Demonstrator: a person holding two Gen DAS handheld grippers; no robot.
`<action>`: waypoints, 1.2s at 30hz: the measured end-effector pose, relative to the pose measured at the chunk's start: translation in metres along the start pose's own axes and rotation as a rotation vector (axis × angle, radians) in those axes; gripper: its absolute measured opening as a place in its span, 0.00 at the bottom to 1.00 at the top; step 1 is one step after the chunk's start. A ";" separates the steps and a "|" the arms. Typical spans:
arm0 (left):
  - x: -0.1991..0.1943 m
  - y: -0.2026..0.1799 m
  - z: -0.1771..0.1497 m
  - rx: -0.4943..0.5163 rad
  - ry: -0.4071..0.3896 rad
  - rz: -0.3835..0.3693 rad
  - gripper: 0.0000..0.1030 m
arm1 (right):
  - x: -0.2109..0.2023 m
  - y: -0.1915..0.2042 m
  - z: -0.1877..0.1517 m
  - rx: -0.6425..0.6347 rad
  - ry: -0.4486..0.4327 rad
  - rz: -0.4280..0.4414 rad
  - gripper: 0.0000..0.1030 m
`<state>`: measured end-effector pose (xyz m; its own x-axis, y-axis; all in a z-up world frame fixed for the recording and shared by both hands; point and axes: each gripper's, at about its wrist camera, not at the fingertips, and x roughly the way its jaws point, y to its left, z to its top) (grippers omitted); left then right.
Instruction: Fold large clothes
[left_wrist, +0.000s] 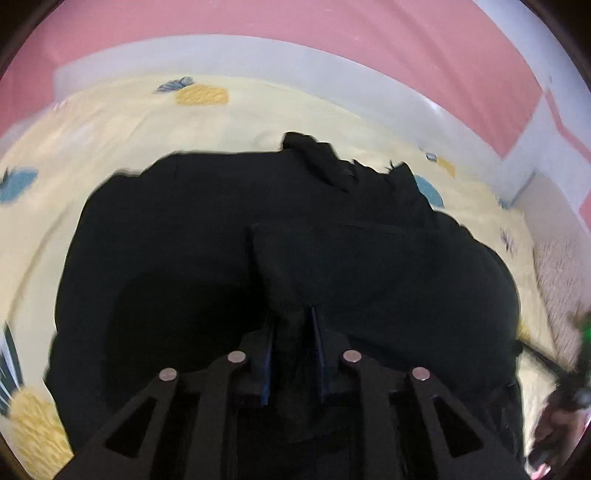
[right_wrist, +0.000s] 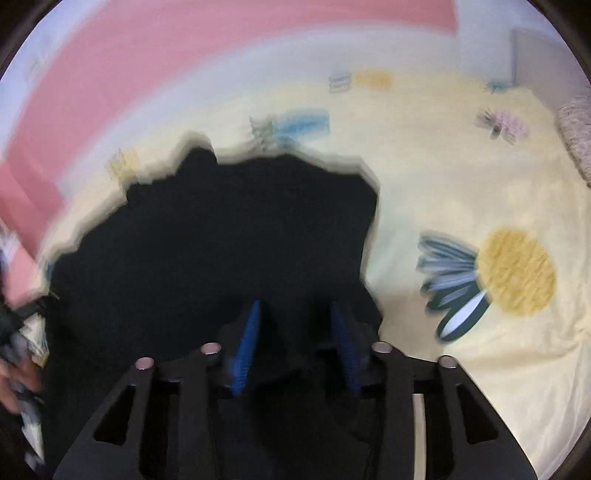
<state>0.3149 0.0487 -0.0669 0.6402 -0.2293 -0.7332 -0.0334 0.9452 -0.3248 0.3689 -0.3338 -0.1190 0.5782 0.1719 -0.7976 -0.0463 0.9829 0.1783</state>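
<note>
A large black garment (left_wrist: 221, 240) lies spread on a pale yellow bed sheet (left_wrist: 110, 122), with a folded-over flap on its right half. My left gripper (left_wrist: 293, 314) is shut on a fold of the black fabric, its blue pads close together. In the right wrist view the same black garment (right_wrist: 221, 229) fills the centre and left. My right gripper (right_wrist: 295, 310) is above it with its blue-padded fingers (right_wrist: 247, 339) wide apart and nothing between them. This view is motion-blurred.
The yellow sheet (right_wrist: 461, 177) carries printed flowers, one yellow and dark blue (right_wrist: 491, 277). A white bed frame (left_wrist: 258, 59) and pink wall (left_wrist: 295, 22) stand behind. The other hand and gripper show blurred at the right edge (left_wrist: 569, 387).
</note>
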 end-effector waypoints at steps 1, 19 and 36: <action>-0.004 0.005 -0.004 -0.018 -0.005 -0.005 0.24 | 0.012 -0.001 -0.003 0.001 0.032 -0.002 0.37; 0.040 -0.025 0.035 0.148 -0.027 0.147 0.23 | 0.027 -0.014 0.054 -0.019 -0.049 -0.057 0.36; 0.006 0.010 -0.025 0.127 -0.027 0.119 0.25 | 0.015 -0.006 -0.012 -0.051 0.002 0.021 0.37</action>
<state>0.2997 0.0507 -0.0895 0.6579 -0.1094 -0.7451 -0.0139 0.9875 -0.1572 0.3679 -0.3359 -0.1392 0.5751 0.1924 -0.7952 -0.0999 0.9812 0.1651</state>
